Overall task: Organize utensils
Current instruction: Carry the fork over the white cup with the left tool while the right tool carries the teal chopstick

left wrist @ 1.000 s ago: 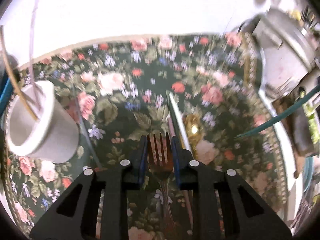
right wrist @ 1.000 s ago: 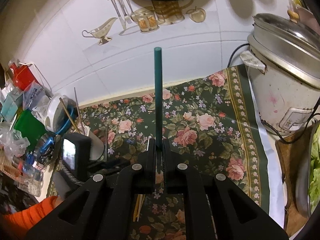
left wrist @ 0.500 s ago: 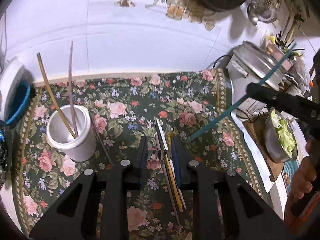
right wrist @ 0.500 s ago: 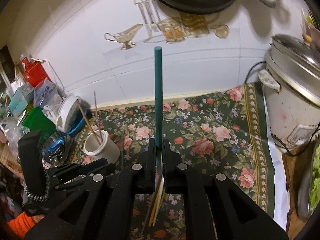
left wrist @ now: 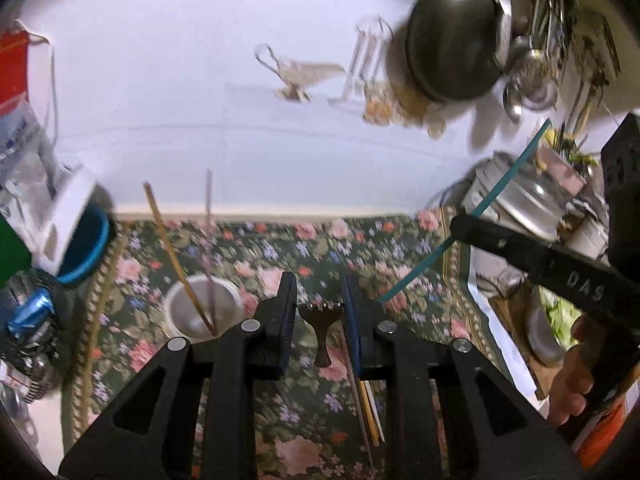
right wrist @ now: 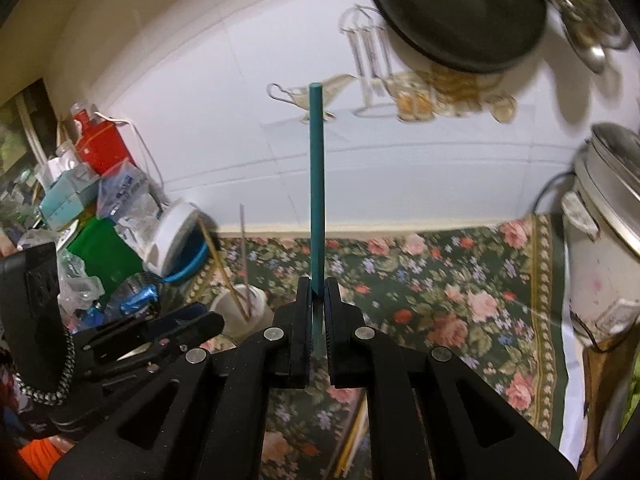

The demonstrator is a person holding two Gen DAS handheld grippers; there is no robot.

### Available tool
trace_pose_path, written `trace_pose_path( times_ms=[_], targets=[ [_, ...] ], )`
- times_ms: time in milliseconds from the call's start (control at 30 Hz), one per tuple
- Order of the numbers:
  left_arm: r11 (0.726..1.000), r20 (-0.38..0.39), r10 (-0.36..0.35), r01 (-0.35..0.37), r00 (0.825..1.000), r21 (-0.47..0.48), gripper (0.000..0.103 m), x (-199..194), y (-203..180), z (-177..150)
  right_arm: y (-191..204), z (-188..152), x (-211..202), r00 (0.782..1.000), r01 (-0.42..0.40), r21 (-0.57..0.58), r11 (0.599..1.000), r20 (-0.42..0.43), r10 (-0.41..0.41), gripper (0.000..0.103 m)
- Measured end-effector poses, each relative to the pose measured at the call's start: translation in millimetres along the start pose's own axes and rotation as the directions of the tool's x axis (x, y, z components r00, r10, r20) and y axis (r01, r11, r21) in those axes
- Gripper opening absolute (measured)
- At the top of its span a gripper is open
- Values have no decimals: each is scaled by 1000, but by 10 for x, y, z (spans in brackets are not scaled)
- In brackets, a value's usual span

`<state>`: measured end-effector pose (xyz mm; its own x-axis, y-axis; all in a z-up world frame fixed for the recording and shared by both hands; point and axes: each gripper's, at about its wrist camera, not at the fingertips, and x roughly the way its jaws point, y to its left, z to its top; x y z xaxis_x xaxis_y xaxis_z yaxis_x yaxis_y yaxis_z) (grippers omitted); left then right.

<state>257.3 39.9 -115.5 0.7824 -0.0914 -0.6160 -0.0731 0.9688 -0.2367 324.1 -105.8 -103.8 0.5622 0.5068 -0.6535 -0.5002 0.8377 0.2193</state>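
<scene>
My left gripper [left wrist: 319, 300] is shut on a dark metal fork [left wrist: 321, 320], held high above the floral mat [left wrist: 320, 244]; the tines point away from me. A white cup [left wrist: 202, 312] with two sticks in it stands on the mat, below and left of the fork. My right gripper [right wrist: 318, 292] is shut on a teal chopstick [right wrist: 317, 184] that points straight up from the jaws. The right gripper also shows in the left wrist view [left wrist: 460, 226], with the teal chopstick [left wrist: 504, 184] slanting through it. Several chopsticks [left wrist: 366, 404] lie on the mat under the left gripper.
A rice cooker [right wrist: 608, 240] stands at the mat's right edge. Clutter of bags, boxes and a white and blue tub [right wrist: 176, 240] fills the left side. A dark pan [right wrist: 452, 12] and ladles hang on the tiled wall. The left gripper's body [right wrist: 120, 344] sits low left.
Both grippers have risen well above the mat. The left one lifted the fork off the mat and now sits near the cup. The right one still holds the teal chopstick upright.
</scene>
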Motion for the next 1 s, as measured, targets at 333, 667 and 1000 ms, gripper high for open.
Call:
trace_pose_path(
  times_ms=[333,667,1000],
  targets=[
    [997,101,79,-77,992,-22,22,-293,415,384,400,221,117,996,-77,-37,996,32,79,5],
    [991,102,130,-125,986,-56,22,-210,824,450,692,304,480,993,-121,-68,990,-6,121,5],
    [988,-55,123,-128,991,-81,22,304,1182,125,852,129,1130,985,-104,-83,991,-147,91,5]
  ],
)
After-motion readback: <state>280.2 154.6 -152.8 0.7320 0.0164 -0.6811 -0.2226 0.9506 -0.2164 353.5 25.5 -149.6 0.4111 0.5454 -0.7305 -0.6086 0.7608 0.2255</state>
